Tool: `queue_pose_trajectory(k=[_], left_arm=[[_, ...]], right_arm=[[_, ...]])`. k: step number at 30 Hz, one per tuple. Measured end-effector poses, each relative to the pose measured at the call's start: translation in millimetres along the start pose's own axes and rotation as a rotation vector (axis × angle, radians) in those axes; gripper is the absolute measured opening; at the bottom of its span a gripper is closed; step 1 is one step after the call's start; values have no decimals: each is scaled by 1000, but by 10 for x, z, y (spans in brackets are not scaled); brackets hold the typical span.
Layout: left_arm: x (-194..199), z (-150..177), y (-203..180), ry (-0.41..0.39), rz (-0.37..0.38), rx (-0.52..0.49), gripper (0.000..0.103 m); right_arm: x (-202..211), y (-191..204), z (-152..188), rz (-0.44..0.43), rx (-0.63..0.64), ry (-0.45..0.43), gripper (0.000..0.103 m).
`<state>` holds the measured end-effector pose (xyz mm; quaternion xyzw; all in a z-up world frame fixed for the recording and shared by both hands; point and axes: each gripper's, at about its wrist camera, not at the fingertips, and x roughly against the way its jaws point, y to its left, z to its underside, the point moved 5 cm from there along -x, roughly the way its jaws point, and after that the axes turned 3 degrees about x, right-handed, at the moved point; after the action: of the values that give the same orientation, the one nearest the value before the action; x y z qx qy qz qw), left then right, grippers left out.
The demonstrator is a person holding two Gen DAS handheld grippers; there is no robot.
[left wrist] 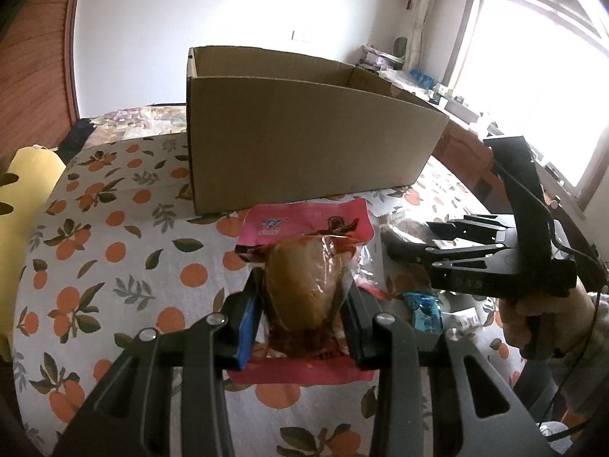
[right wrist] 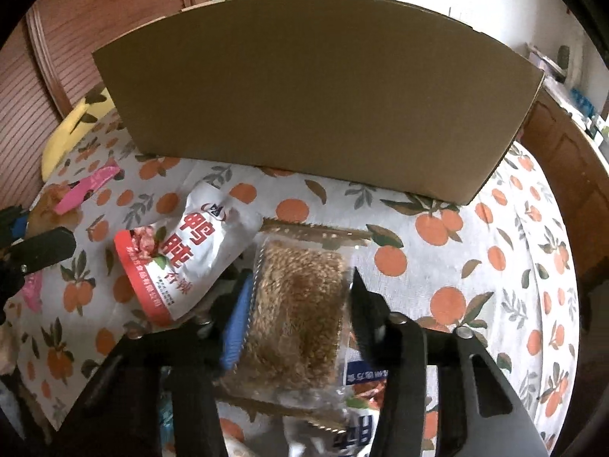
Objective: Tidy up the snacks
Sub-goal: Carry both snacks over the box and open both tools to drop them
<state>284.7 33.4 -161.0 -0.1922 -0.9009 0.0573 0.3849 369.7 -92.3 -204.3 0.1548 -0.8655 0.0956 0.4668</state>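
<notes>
An open cardboard box [left wrist: 304, 133] stands at the far side of the table; in the right wrist view the box [right wrist: 304, 95] shows only its outer wall. My left gripper [left wrist: 304, 304] is shut on a pink snack packet [left wrist: 304, 224] with a brown piece inside, held above the tablecloth in front of the box. My right gripper [right wrist: 297, 304] has its pads against both sides of a clear-wrapped brown grain bar [right wrist: 300, 297] lying over other packets. From the left wrist view, the right gripper [left wrist: 411, 236] sits low at the right, in a person's hand.
A white and red pouch [right wrist: 182, 259] lies left of the grain bar. Several more packets lie under it, one of them blue [left wrist: 426, 308]. The orange-print tablecloth [left wrist: 114, 228] covers the round table. A yellow object [left wrist: 26, 175] sits at the far left edge.
</notes>
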Motion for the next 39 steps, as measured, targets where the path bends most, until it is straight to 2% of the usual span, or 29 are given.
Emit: queue_pose_trajectory(k=[12,22,31,39], left_arm=[[158,-206,-131,-46,5,-37,36],[272,-677,-212,-108,-3,-91,36],[204,-1176,-312,-161,5,-136,36],[50,-1565,-330,-200,17,-151,36]], right_arm=[[639,-93,-136,-42,-16,-148,44],[1012,-202,-425,-68,1,-229,44],[1313,-379,-802,-53,38,-293,44],[1222,-542,-1191,-31,58,-331,44]])
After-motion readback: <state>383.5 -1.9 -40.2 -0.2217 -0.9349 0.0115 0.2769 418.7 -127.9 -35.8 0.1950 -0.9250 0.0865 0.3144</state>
